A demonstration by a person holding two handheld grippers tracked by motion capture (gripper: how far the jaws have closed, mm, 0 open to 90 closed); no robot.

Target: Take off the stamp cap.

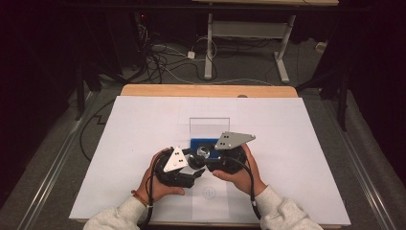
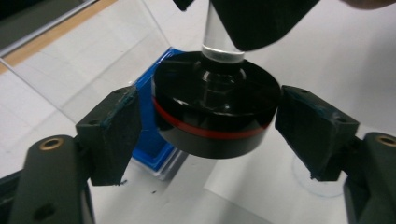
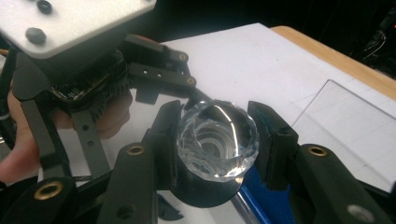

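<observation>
object: crystal trophy (image 3: 217, 140) above blue case (image 2: 144, 140), over table (image 1: 287, 158) | right gripper (image 3: 217, 144): jaws clamped on faceted top | left gripper (image 2: 208, 126): jaws apart, flanking black base (image 2: 212, 116), not touching | risk: uneven closing could twist it loose.

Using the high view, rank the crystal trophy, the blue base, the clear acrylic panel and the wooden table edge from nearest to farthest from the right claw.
1. Crystal trophy: gripped in the right claw.
2. Blue base: just behind the claw.
3. Clear acrylic panel: standing upright beyond the base.
4. Wooden table edge: farthest, along the far side.
</observation>
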